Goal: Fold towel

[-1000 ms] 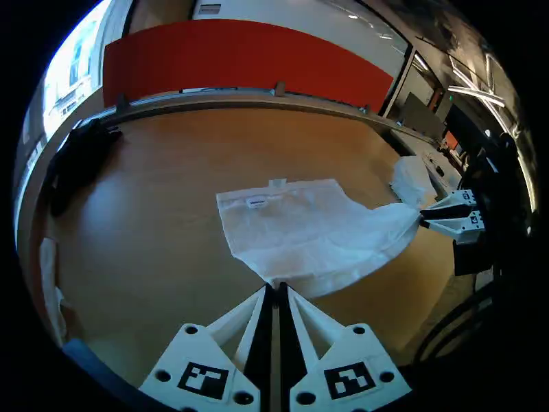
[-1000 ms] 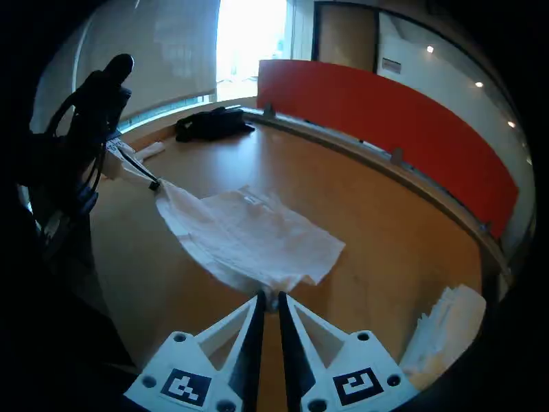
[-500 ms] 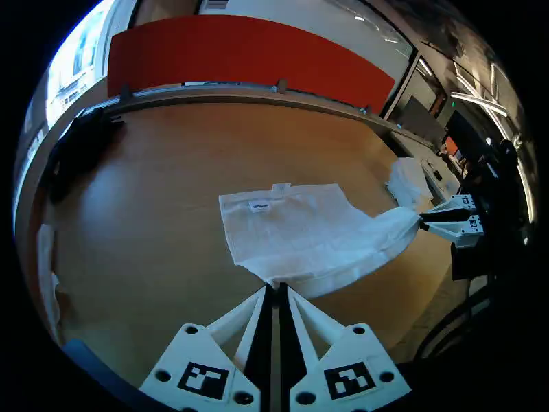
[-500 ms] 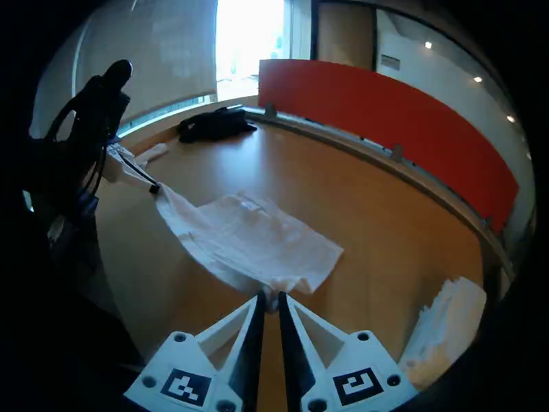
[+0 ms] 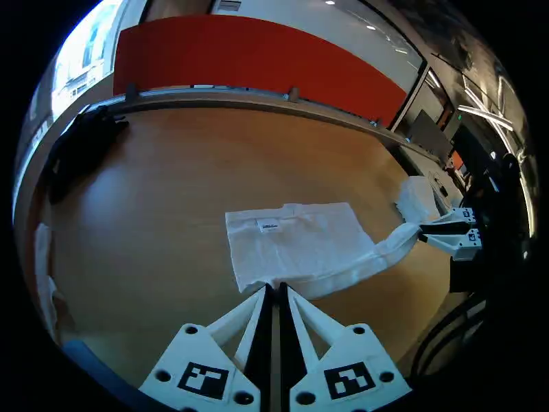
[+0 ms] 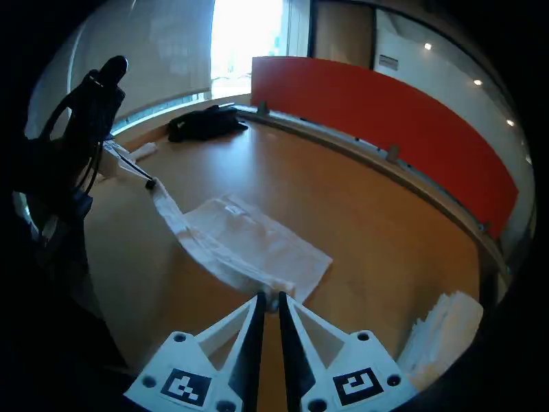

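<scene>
Where the thin white towel (image 5: 302, 244) lies flat mid-table, its near edge rises as one taut, rolled band between two grippers. The left gripper (image 5: 276, 292) and the right gripper (image 6: 270, 296) each pinch a corner, jaws nearly closed on cloth. The smooth wooden table (image 5: 158, 185) spreads wide around it. One cloth stack (image 6: 442, 329) sits at the rim, well apart.

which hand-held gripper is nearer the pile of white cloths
Right. The right hand-held gripper sits just beside the pile; the left hand-held gripper is at the towel's far end.
</scene>
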